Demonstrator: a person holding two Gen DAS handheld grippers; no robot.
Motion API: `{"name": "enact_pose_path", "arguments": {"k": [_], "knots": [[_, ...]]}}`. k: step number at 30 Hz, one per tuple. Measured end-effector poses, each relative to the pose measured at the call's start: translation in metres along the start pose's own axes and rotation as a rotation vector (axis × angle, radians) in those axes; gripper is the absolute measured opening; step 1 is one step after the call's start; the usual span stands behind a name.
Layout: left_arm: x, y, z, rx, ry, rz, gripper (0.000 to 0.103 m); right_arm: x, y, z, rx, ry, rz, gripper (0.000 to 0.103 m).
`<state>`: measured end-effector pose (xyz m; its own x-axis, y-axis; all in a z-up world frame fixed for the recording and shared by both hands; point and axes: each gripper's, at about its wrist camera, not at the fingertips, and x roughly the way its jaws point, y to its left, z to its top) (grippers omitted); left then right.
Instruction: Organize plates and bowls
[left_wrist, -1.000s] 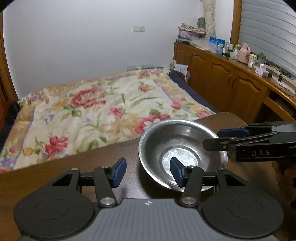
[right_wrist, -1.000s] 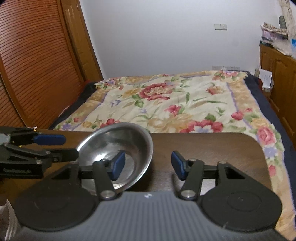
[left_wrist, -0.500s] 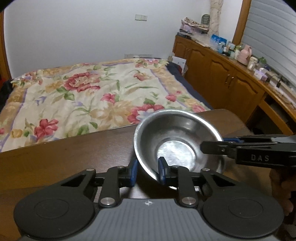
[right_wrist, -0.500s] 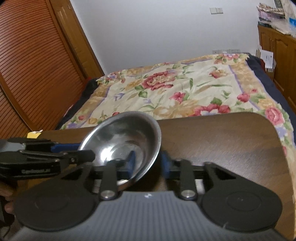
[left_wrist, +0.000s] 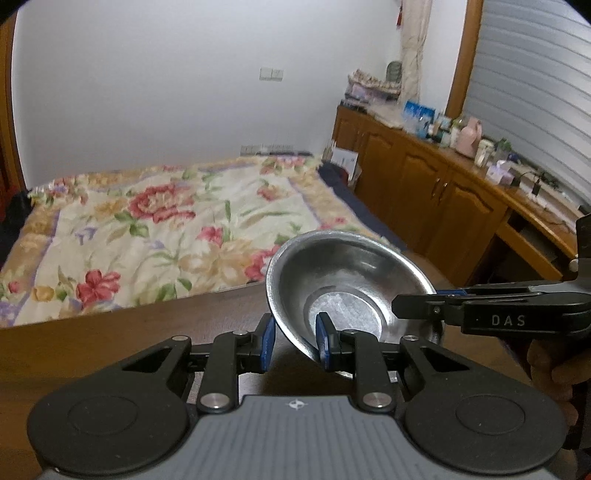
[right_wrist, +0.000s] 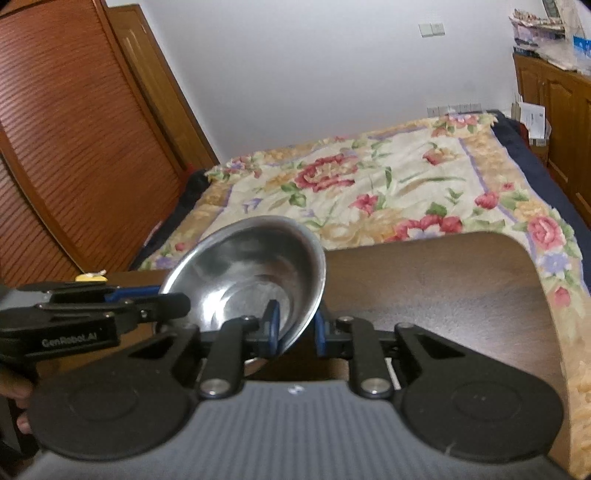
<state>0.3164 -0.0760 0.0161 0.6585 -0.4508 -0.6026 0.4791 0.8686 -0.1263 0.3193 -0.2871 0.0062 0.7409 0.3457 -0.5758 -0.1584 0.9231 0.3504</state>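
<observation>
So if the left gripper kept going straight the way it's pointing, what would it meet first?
The left gripper already pinches the near rim of the steel bowl, so the bowl wall comes first. Beyond that probably the wooden table, though depth is hard to judge.

Dim, even indoor light, source out of frame; bluish-grey cast on the white wall (left_wrist: 155, 110); soft glare on the steel bowl (left_wrist: 343, 280) interior; faint shadow on the dark table (right_wrist: 443, 291); strong fisheye bending at edges, black vignette in corners; slight blur and grain throughout, bedspread (left_wrist: 155, 221) smeared.
</observation>
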Motion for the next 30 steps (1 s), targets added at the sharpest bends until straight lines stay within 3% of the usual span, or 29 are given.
{"name": "enact_pose_path", "arguments": {"k": [16, 30], "knots": [[-0.099, -0.030, -0.028, 0.049, -0.109, -0.012, 0.026, -0.085, 0.043, -0.012, -0.077, -0.114, 0.039, 0.021], [-0.133, -0.042, -0.060, 0.066, -0.125, -0.043, 0.026, -0.110, 0.044, -0.042, -0.066, -0.114, 0.093, 0.021]]}}
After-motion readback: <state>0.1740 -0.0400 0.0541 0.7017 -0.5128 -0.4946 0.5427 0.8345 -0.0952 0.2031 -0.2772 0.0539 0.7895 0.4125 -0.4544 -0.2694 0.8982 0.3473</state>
